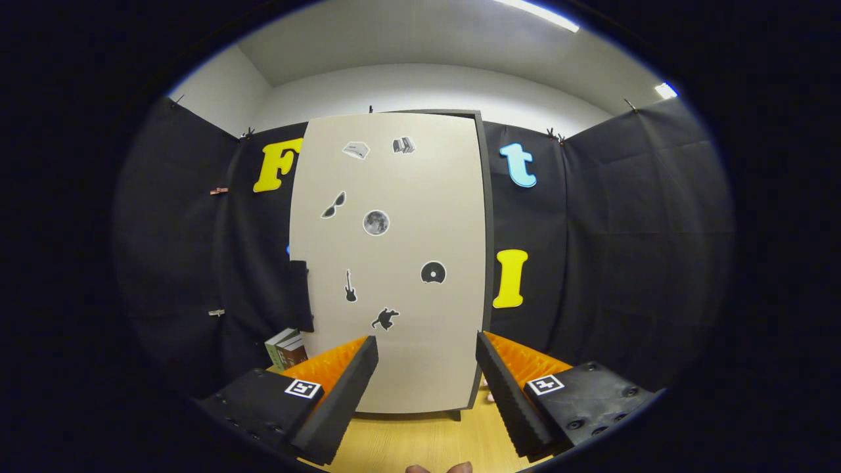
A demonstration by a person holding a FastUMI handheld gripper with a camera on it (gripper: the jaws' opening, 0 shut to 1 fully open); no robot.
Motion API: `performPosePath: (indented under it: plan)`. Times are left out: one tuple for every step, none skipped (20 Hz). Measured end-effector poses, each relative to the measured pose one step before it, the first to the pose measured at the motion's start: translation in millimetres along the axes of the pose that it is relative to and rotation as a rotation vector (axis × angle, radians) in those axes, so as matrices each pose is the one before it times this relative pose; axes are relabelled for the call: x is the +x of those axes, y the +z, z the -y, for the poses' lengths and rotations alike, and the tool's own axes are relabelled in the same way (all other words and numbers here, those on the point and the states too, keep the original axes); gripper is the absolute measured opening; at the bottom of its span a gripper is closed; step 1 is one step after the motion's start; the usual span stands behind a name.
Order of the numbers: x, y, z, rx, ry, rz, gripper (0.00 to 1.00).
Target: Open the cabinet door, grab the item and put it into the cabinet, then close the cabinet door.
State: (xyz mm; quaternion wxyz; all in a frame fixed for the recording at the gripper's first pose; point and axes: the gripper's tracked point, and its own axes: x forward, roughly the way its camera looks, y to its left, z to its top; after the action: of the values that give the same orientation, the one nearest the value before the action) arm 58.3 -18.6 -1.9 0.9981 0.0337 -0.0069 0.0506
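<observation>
No words, brands or numbers can be read. The cabinet door (394, 263) carries only small picture stickers (376, 223), among them a guitar, sunglasses and a disc. Each finger (341, 387) of the hand-held gripper (427, 387) bears a square black-and-white marker tag (303, 388), and its fingers stand apart, holding nothing.

The cabinet door (394, 263) looks smooth and matt, with flat paper-like stickers (376, 223) on it. The table (427, 443) shows pale wood grain. The hand-held gripper (427, 348) stands open, its pads (502, 387) ridged and matt.
</observation>
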Motion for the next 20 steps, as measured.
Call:
performPosePath:
  plan:
    - [-0.81, -2.43, 0.69, -0.00213, -0.00017, -0.00557, 0.97]
    - [-0.94, -0.50, 0.15, 0.00001, 0.00334, -0.00397, 0.97]
    - [-0.49, -0.64, -0.11, 0.00160, 0.00267, 0.00061, 0.98]
    - [-0.58, 0.21, 0.90, 0.00074, -0.00061, -0.00004, 0.98]
    - [0.06, -0.72, -0.51, 0.00527, 0.00341, -0.00104, 0.97]
    - [-0.76, 0.41, 0.23, 0.01084, 0.00103, -0.00116, 0.98]
    - [-0.68, 1.32, -0.45, 0.01196, 0.00370, 0.00140, 0.98]
    - [-0.69, 2.20, -0.64, 0.00714, 0.00287, 0.00469, 0.98]
    - [-0.78, 1.15, -0.83, 0.00044, 0.00511, 0.00521, 0.98]
    - [-0.08, 1.21, 0.13, -0.00431, 0.00398, 0.00303, 0.97]
    - [-0.83, 0.19, 0.20, -0.00333, 0.00492, 0.00227, 0.97]
    - [-0.32, 1.00, 0.37, -0.00204, 0.00469, 0.00491, 0.97]
    - [-0.77, 0.39, 1.18, -0.00139, 0.00318, 0.00177, 0.97]
    - [0.23, -0.25, 1.05, -0.00110, 0.00237, -0.00023, 0.97]
    - [0.91, -0.49, 0.56, -0.00043, 0.00330, 0.00111, 0.97]
    - [0.45, -0.65, 0.94, -0.00113, 0.00210, -0.00143, 0.97]
    - [0.26, -1.31, 0.11, -0.00194, 0.00274, -0.00026, 0.97]
    - [0.31, -0.94, -0.16, -0.00135, 0.00251, -0.00269, 0.97]
    - [0.75, -1.29, 0.01, -0.00333, 0.00177, -0.00145, 0.97]
    - [0.24, -0.58, 0.45, -0.00724, -0.00016, 0.00261, 0.97]
